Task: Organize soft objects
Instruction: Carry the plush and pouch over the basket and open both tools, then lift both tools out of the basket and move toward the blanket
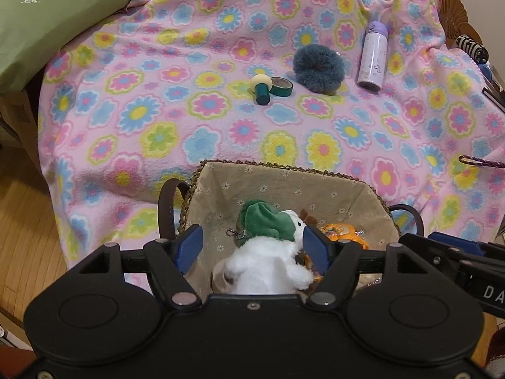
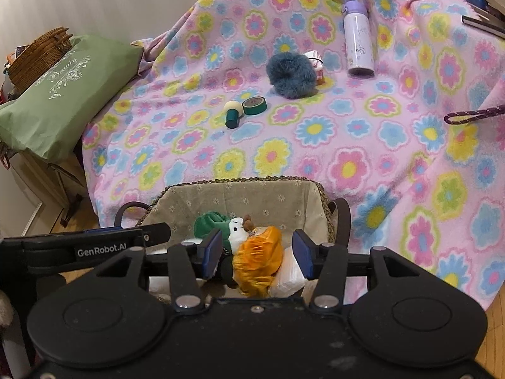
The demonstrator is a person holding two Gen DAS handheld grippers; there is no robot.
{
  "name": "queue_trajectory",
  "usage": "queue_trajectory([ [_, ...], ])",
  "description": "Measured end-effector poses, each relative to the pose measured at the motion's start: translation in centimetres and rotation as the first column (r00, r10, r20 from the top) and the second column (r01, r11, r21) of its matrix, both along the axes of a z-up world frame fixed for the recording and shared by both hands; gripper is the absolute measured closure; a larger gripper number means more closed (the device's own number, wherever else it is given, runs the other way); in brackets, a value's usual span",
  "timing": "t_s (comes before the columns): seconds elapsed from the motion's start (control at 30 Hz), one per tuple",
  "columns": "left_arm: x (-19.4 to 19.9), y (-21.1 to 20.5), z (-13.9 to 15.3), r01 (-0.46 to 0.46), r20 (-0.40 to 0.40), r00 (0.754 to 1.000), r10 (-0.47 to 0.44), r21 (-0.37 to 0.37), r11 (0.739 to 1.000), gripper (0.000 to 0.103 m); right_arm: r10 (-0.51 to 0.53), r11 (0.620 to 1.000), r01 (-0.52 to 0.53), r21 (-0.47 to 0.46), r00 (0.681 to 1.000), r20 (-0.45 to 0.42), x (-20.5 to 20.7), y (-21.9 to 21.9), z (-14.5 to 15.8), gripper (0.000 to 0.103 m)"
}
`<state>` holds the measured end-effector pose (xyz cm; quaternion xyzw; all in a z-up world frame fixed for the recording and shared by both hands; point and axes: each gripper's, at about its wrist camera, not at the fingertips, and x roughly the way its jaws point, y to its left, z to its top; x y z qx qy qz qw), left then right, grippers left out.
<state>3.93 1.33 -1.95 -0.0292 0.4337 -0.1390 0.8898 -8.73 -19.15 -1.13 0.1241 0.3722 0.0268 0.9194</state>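
— Two grippers hang over the basket at the near edge; what are they doing?
— Both are spread, gripping nothing. The left gripper straddles a white plush toy with a green hat, and the right gripper straddles an orange toy, both inside the basket.
— And farther out?
— On the flowered blanket lie a green stamp touching a tape roll, then a fuzzy blue scrunchie, and far right a purple bottle.

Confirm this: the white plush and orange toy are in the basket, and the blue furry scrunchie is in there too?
Not quite. The white plush and orange toy are in the basket, but the blue furry scrunchie lies out on the flowered blanket, as the right wrist view shows.
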Motion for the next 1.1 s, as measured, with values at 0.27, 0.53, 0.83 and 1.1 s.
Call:
queue_trajectory([
  [0.27, -0.13, -0.02, -0.08, 0.002, -0.002, 1.000, -0.002, 0.004, 1.000, 0.037, 0.001, 1.000, -0.001, -0.002, 1.000, 0.002, -0.05, 0.07, 0.03, 0.054],
  [0.53, -0.14, -0.10, -0.06, 0.001, -0.005, 1.000, -0.001, 0.005, 1.000, 0.037, 0.001, 1.000, -0.001, -0.001, 1.000, 0.001, -0.04, 0.02, 0.02, 0.054],
  [0.83, -0.11, -0.11, -0.18, -0.010, -0.013, 1.000, 0.010, 0.040, 0.999, 0.037, 0.001, 1.000, -0.001, -0.010, 1.000, -0.011, 0.05, -0.09, 0.00, 0.054],
  [1.1, -0.11, -0.26, -0.22, -0.008, -0.016, 1.000, 0.009, 0.070, 0.998, 0.037, 0.000, 1.000, 0.000, -0.014, 1.000, -0.018, 0.07, -0.16, -0.02, 0.054],
])
